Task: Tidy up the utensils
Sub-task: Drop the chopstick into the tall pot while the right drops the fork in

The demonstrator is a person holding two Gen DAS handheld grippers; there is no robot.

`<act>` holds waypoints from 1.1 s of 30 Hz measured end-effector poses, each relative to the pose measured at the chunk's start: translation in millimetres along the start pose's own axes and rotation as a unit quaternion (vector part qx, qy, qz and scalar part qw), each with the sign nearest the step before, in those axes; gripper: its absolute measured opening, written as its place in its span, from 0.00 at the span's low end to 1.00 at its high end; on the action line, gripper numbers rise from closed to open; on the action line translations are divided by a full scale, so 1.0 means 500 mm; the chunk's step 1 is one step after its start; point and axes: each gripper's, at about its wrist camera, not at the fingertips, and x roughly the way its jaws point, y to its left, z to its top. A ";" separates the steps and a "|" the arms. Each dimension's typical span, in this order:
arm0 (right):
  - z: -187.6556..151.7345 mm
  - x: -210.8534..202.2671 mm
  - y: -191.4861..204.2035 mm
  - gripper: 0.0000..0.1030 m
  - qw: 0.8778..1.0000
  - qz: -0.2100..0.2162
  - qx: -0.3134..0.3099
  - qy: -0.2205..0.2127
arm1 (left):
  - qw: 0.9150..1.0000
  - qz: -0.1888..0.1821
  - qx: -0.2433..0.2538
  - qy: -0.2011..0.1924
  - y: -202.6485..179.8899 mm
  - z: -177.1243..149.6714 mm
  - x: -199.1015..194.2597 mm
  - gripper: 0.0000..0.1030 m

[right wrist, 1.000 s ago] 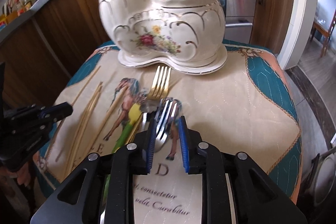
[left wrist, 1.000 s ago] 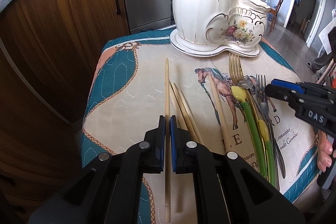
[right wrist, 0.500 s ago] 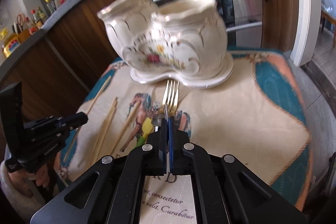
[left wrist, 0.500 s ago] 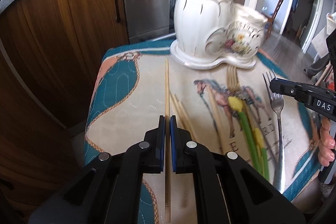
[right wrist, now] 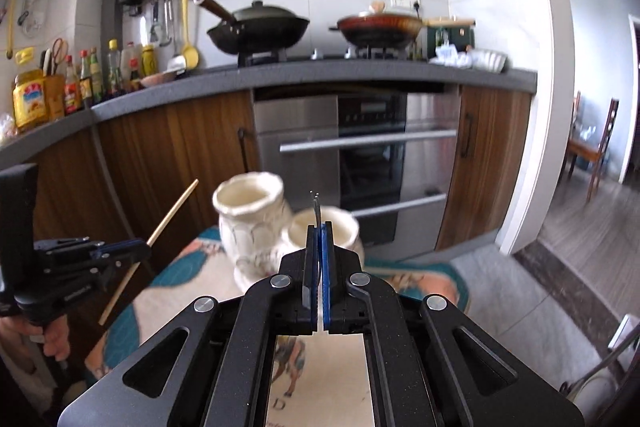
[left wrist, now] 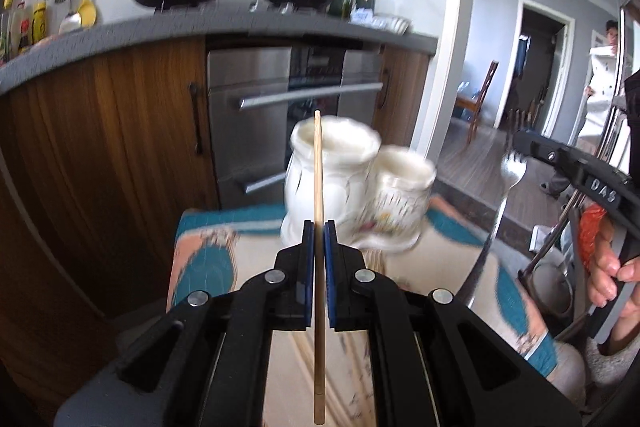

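Note:
My left gripper [left wrist: 319, 227] is shut on a wooden chopstick [left wrist: 318, 163] and holds it raised above the table, pointing at the taller pot of the white ceramic holder [left wrist: 332, 183]. It also shows in the right wrist view [right wrist: 136, 250] with the chopstick [right wrist: 168, 219]. My right gripper [right wrist: 319, 229] is shut on a silver fork [right wrist: 317, 211], seen edge-on, raised in front of the holder's lower pot [right wrist: 324, 231]. The fork [left wrist: 506, 187] and right gripper [left wrist: 520, 143] show in the left wrist view. More chopsticks lie blurred on the cloth [left wrist: 360, 367].
The patterned cloth [left wrist: 200, 267] covers a small table in front of wooden cabinets [right wrist: 172, 147] and a steel oven [right wrist: 352, 147]. Pans stand on the counter [right wrist: 256, 23]. A person stands at the far right [left wrist: 600, 83]. Floor lies to the right [right wrist: 560, 247].
Both grippers have lifted their utensils off the cloth and risen well above the table. The holder now appears lower and farther in both views.

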 end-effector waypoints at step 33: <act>0.050 0.202 -0.033 0.02 0.995 -0.092 -0.027 -0.024 | 0.993 0.011 0.011 -0.113 -0.010 0.108 0.209 0.05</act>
